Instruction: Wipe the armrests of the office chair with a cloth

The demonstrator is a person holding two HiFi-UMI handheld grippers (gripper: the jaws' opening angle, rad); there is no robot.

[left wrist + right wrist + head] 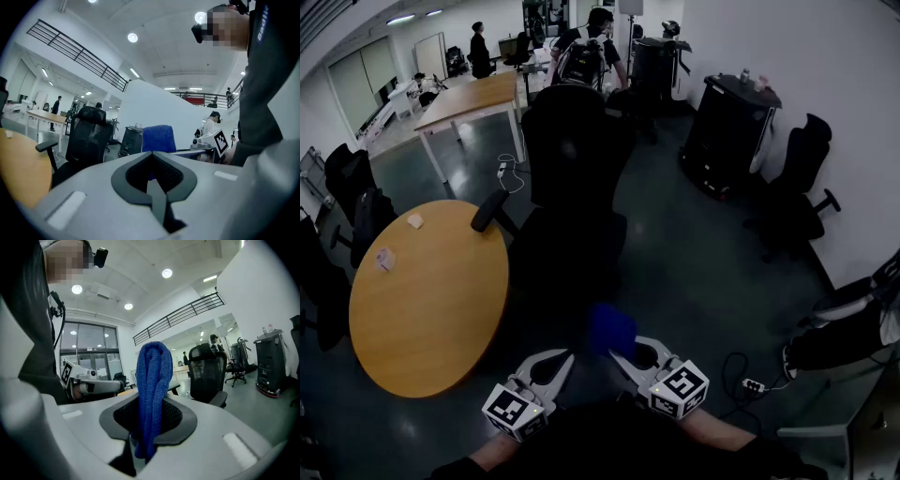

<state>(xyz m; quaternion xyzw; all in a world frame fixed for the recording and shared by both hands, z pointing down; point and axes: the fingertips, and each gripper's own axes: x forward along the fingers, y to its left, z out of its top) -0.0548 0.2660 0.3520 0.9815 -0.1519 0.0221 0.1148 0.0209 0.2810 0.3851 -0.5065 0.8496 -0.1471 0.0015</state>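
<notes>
1. The round table (422, 309) lies at the far left with two small pale scraps on it. It plays no part in the job.
2. The left gripper (551, 364) is held low and close to the person. Its jaws are closed on each other with nothing between them.
3. The office chair (572, 159) stands just ahead, with its seat towards the person. One armrest (489, 211) sticks out on the table side, and the other is lost in the dark.
4. The blue cloth (611, 328) stands up in a folded bunch in front of the person. It is short of the chair and touches neither armrest.
5. The right gripper (630, 356) is clamped tight on the lower part of the cloth, which pokes up past its tips.
6. The wiping looks not yet begun, and the step in hand seems to be bringing the cloth to the chair. The next move calls for reaching forward, pressing the cloth onto an armrest pad and drawing it along. The free left gripper could steady the chair, since it may swivel or roll.
</notes>
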